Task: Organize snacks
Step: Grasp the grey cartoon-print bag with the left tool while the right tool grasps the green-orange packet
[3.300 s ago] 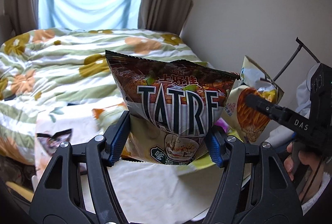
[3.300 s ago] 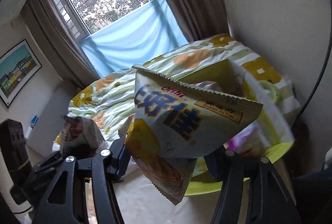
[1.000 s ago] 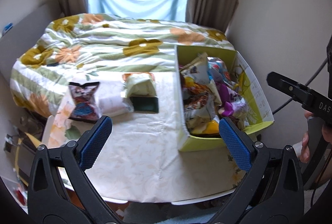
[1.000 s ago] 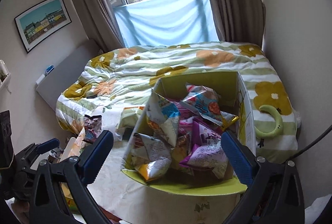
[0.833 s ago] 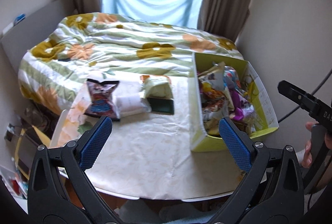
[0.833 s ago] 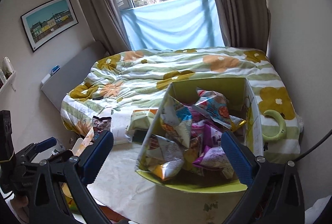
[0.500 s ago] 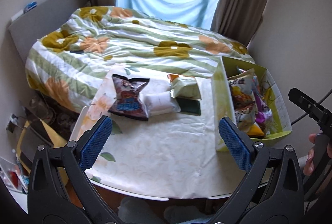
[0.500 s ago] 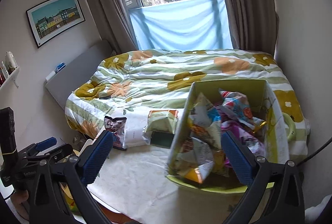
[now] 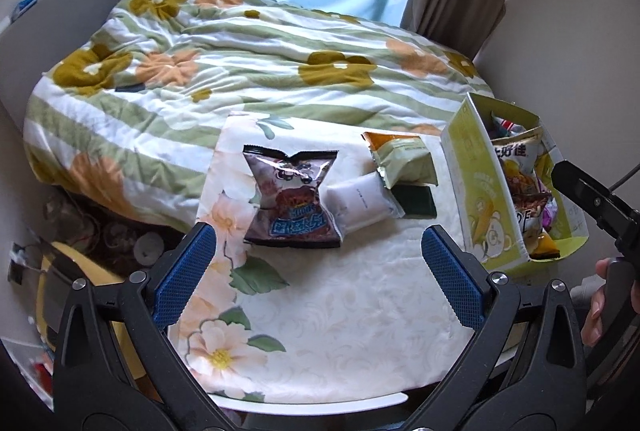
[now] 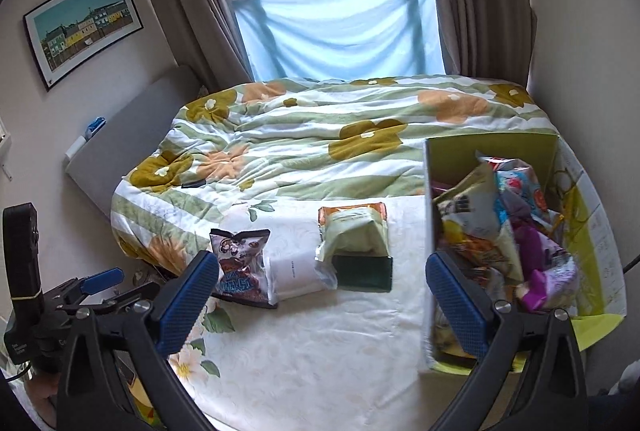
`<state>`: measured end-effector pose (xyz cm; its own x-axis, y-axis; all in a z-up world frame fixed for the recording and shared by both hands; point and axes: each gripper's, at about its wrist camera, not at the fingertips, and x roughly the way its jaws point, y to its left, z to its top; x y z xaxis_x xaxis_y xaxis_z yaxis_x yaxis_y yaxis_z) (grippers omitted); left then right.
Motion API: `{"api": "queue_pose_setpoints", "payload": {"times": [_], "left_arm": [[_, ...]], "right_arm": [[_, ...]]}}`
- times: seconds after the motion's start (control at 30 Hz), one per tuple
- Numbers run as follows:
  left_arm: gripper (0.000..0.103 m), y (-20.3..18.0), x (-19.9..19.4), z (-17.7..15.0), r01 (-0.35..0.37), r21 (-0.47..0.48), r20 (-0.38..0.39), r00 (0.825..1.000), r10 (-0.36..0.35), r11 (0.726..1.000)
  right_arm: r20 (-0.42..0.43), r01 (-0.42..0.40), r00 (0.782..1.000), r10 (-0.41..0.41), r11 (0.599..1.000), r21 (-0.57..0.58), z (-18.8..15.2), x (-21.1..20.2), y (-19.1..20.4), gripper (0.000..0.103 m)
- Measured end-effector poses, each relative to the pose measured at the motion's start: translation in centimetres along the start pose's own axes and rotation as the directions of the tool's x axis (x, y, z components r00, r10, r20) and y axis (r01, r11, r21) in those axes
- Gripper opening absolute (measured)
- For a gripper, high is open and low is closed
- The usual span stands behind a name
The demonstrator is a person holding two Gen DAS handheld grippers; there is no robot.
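both bags now sit in the box at the table's right edge, so the wide-open, empty left gripper should drop squarely over the brown bag near the left edge while the right gripper, equally spread and empty, waits.

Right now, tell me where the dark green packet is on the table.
In the left wrist view the dark green packet lies flat near mid-table, partly under the pale green snack bag, between the white packet and the yellow-green box.
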<state>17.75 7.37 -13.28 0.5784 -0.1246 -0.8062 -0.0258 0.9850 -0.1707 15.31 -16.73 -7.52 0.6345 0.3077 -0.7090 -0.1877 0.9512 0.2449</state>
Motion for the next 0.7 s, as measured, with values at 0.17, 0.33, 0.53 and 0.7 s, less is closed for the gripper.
{"api": "queue_pose_setpoints", "payload": {"times": [0.17, 0.33, 0.53, 0.7], "left_arm": [[0.102, 2.3, 3.5, 1.5, 0.012, 0.056, -0.039, 0.999, -0.009, 0.998], [0.102, 3.5, 7.9, 2.3, 0.013, 0.061, -0.098, 0.995, -0.006, 0.998], [0.102, 3.8, 13.4, 2.3, 0.004, 0.032, -0.173, 0.985, 0.002, 0.999], [0.102, 3.3, 16.9, 2.0, -0.032, 0.003, -0.21, 0.977, 0.032, 0.999]], "right_arm": [[-0.012, 0.052, 0.999, -0.052, 0.999, 0.015, 0.6, 4.0, 2.0, 0.103], [-0.051, 0.087, 0.995, -0.087, 0.996, 0.01, 1.1, 8.2, 2.2, 0.103], [-0.134, 0.097, 0.986, -0.1, 0.995, -0.034, 1.6, 14.2, 0.9, 0.103], [-0.189, 0.093, 0.977, -0.103, 0.994, -0.063, 1.7, 18.5, -0.7, 0.103]]}}
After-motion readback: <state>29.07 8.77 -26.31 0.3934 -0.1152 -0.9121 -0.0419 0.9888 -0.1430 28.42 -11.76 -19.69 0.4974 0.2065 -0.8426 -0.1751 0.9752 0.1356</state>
